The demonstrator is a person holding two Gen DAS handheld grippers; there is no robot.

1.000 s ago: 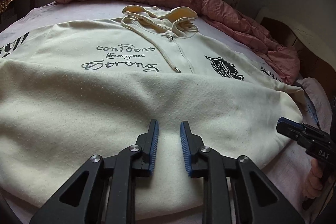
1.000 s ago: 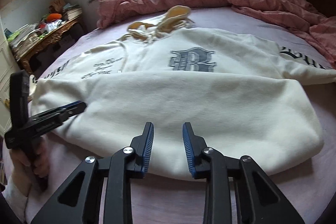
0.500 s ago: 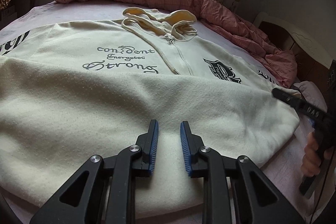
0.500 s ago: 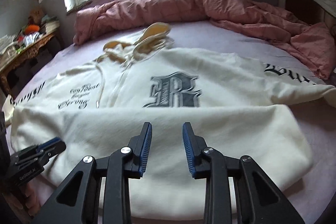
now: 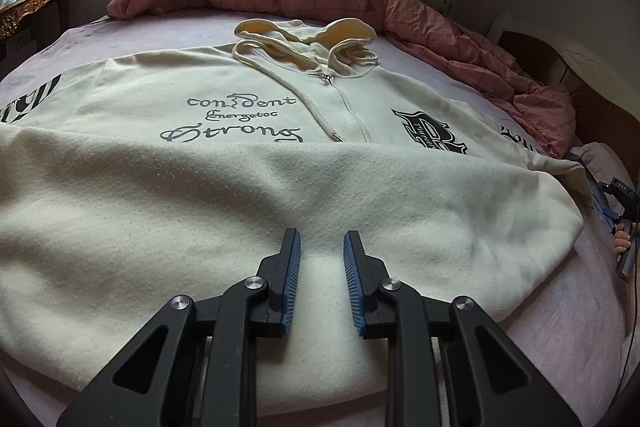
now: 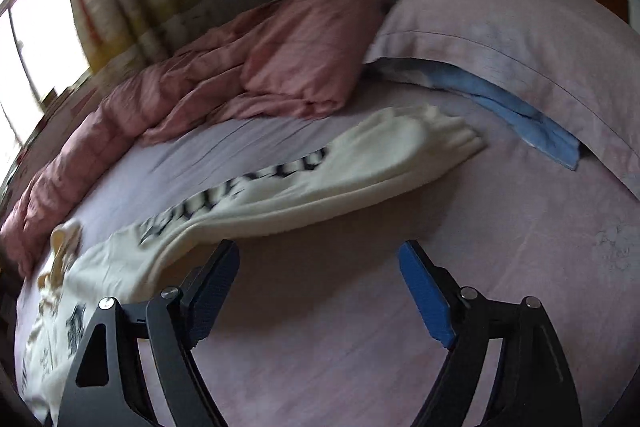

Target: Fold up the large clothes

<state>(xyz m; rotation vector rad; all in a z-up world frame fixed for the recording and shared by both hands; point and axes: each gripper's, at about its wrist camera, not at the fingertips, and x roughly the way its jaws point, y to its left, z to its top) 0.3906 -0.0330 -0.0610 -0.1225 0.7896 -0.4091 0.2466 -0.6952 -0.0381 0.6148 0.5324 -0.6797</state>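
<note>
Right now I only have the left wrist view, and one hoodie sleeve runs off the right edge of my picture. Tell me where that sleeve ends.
Observer: The sleeve lies stretched out flat on the sheet. Its cuff stops just short of the pillow.
Operator: Report the right gripper's jaws.
Observer: The right gripper is opening its jaws and has nothing between them. It hangs over bare sheet just on the near side of the sleeve.
</note>
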